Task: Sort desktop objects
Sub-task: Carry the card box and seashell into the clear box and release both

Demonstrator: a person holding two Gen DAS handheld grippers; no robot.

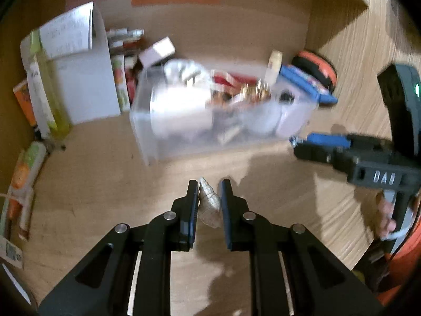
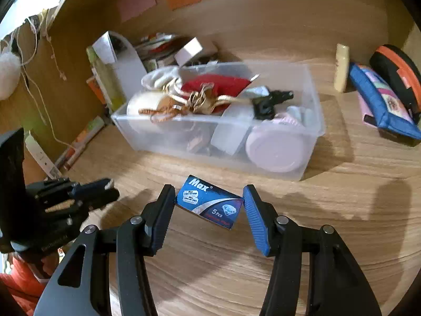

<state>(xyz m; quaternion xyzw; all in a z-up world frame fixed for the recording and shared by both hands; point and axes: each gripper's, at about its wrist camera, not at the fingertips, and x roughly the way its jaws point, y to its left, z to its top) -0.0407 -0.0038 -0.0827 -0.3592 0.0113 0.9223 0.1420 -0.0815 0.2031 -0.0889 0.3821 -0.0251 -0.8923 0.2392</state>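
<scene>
My left gripper [image 1: 208, 187] is shut on a pale spiral seashell [image 1: 209, 204], held above the wooden desk in front of the clear plastic bin [image 1: 147, 142]. My right gripper [image 2: 209, 194] is shut on a small blue "Max" razor-blade box [image 2: 210, 201], also lifted over the desk just short of the clear plastic bin [image 2: 310, 142]. The bin holds a red cloth, gold ribbon, a black clip and white lids. In the right wrist view the left gripper [image 2: 110, 187] shows at the left with the shell [image 2: 61, 205]; in the left wrist view the right gripper [image 1: 296, 144] enters from the right.
Books and a white file holder [image 1: 86, 89] stand behind the bin at the left. A blue pencil case [image 2: 381, 105], an orange-black round case [image 2: 397, 71] and a cream eraser [image 2: 342, 65] lie right of the bin. A wooden back panel [image 2: 289, 13] with sticky notes closes the far side.
</scene>
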